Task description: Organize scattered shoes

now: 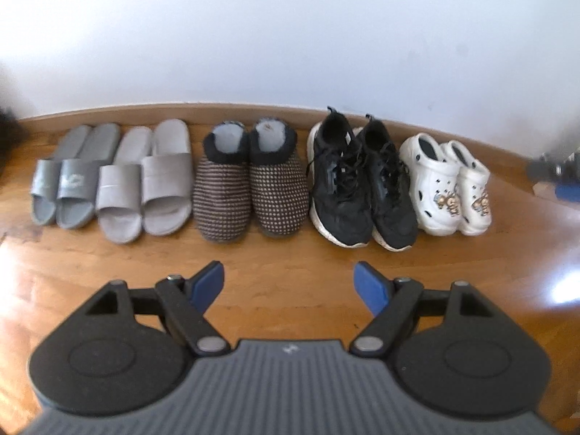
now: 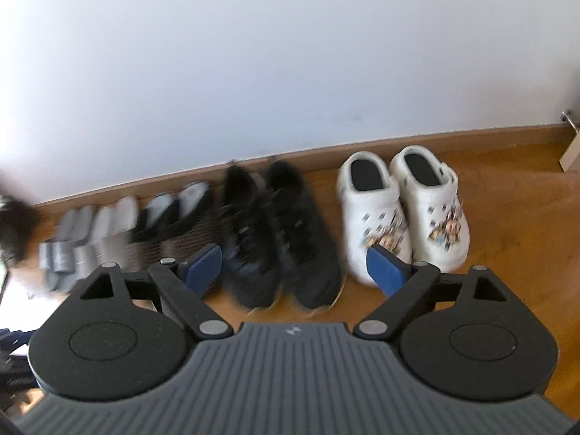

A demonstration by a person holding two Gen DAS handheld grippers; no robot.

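- Five pairs of shoes in one row along the wooden baseboard point(image 1: 232, 108), under a white wall point(image 1: 290, 36), all on a wooden floor point(image 1: 290, 253), toes toward the camera.
- From the left in the left wrist view: dark grey slides point(image 1: 67, 177), then light grey slides point(image 1: 145, 181) just beside them, straps nearly touching.
- Next, knitted dotted slippers point(image 1: 250, 185) with fleece lining, the two standing side by side and touching.
- After a narrow strip of floor, black sneakers point(image 1: 362, 181) with white soles, laces loose, side by side.
- Last on the right, white clogs point(image 1: 449, 185) with small charms on top, just beside the sneakers.
- Left gripper point(image 1: 288, 282) held above the bare floor in front of the row, well apart from every shoe, blue pads point(image 1: 208, 282) spread wide, nothing between them.
- Right gripper point(image 2: 293, 268) closer to the row, low over the toes of the black sneakers point(image 2: 282, 235), which show between the two fingers; touching or not, cannot tell, since the view is blurred.
- Its blue pads point(image 2: 201, 266) also spread wide, gripping nothing; right pad seen in front of the toe of the left clog of the white clogs point(image 2: 402, 210).
- In the right wrist view, the slippers point(image 2: 170, 224) and both pairs of slides point(image 2: 87, 239) smeared by blur at the left.
- Some dark blurred object point(image 2: 14, 228) at the far left edge, not possible to identify.
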